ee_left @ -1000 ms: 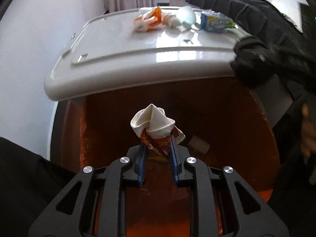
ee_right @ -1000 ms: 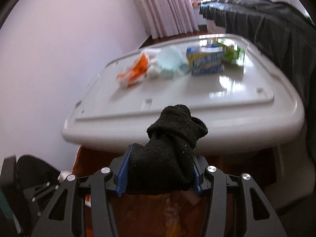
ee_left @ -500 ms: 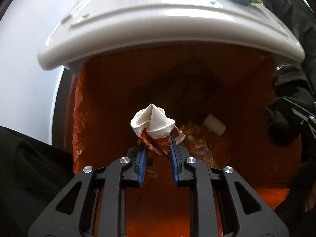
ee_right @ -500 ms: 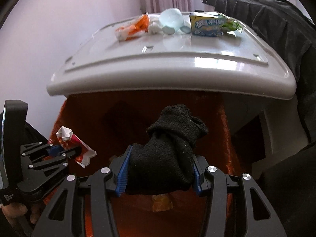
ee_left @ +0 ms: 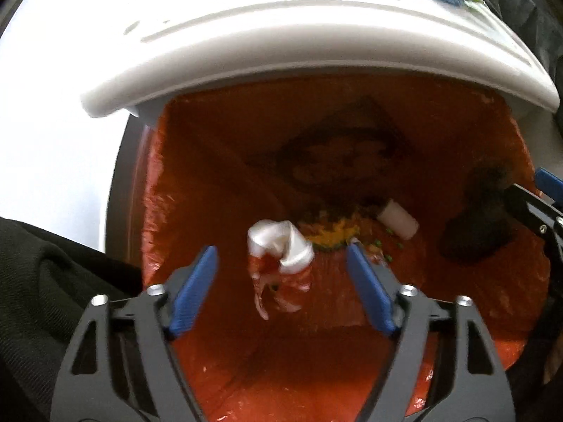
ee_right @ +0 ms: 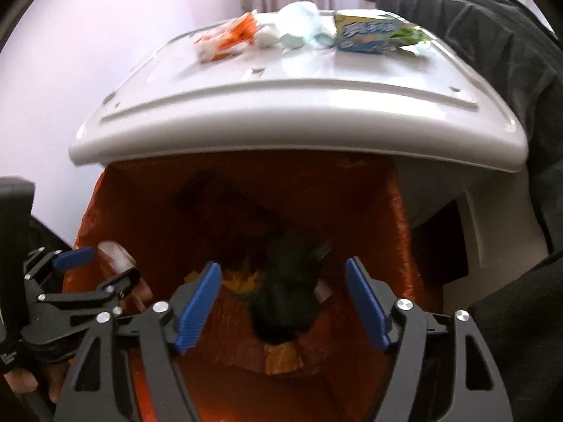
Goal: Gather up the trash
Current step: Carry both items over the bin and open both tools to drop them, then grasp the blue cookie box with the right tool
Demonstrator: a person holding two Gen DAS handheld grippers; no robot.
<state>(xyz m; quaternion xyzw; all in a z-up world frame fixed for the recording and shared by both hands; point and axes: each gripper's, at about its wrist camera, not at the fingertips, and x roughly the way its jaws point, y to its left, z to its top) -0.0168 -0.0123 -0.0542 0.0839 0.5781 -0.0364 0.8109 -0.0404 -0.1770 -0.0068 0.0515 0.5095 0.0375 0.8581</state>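
In the left wrist view, the left gripper [ee_left: 281, 260] has its jaws spread wide and holds nothing. The crumpled white and red wrapper [ee_left: 279, 263] is blurred between the jaws and touches neither, over the orange bin liner [ee_left: 197, 161]. At the right side of the bin, a black sock [ee_left: 482, 218] hangs in front of the other tool. Above is the white lid [ee_left: 316, 45].

In the right wrist view, the right gripper [ee_right: 283, 281] also has its jaws wide apart. The black sock [ee_right: 288, 292] is loose between them, blurred, inside the bin. On the far edge of the lid [ee_right: 299, 105] lie an orange wrapper [ee_right: 228, 38], a pale blue cup [ee_right: 299, 28] and a carton [ee_right: 366, 33].
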